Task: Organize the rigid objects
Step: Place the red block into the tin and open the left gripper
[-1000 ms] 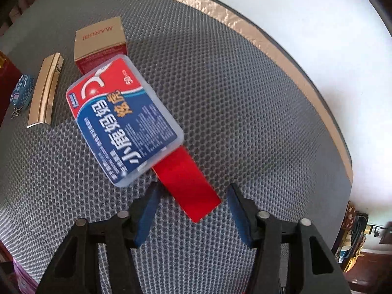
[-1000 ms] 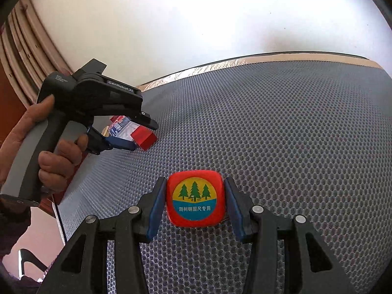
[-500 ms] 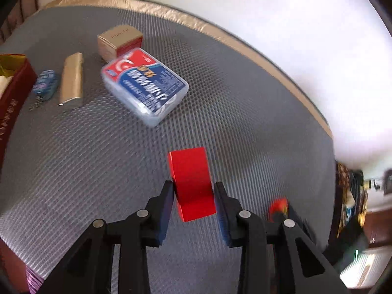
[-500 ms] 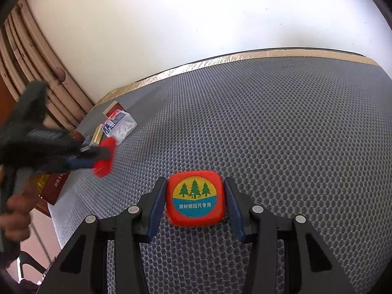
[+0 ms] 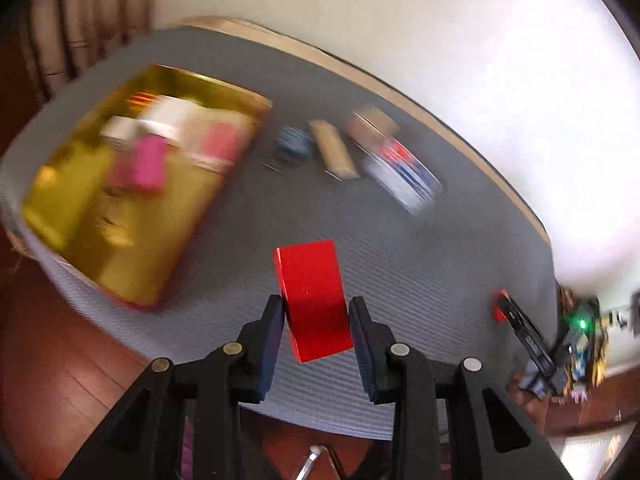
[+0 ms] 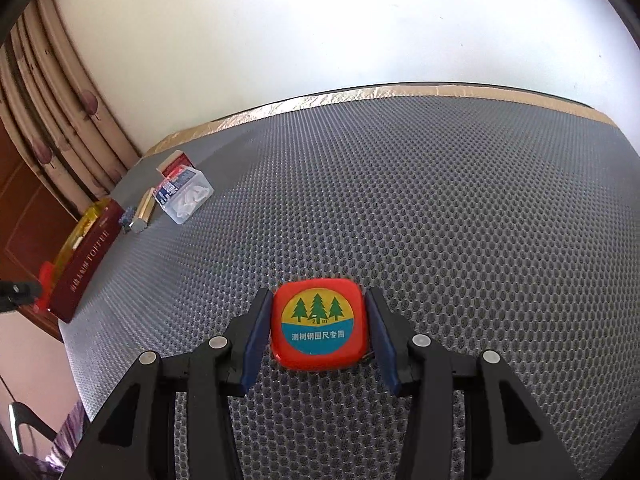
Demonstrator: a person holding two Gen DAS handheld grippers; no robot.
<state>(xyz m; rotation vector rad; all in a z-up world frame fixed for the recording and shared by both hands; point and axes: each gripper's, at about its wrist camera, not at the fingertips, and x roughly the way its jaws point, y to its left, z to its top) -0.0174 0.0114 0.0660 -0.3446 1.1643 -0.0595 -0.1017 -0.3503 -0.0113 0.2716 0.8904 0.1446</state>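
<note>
My left gripper [image 5: 316, 312] is shut on a flat red block [image 5: 312, 296] and holds it above the grey mesh mat [image 5: 400, 264]. An open gold-lined box [image 5: 132, 184] with several items inside lies to its left, blurred. My right gripper [image 6: 316, 324] is closed around a red tape measure [image 6: 319, 328] with a tree label, low over the mat. In the right wrist view the box [image 6: 86, 256] shows its dark red side at the far left, with the red block [image 6: 45, 280] beside it.
A row lies on the mat: a blue pouch [image 5: 294, 144], a gold bar [image 5: 334, 154], a cardboard box [image 5: 372, 124] and a clear plastic case [image 5: 404, 176]. The row also shows in the right wrist view, with the plastic case [image 6: 184, 196]. Wooden floor lies beyond the mat's edge.
My left gripper closed on the red block, lifted it away from the plastic case and swung left toward the gold box. The right gripper and tape measure stayed put.
</note>
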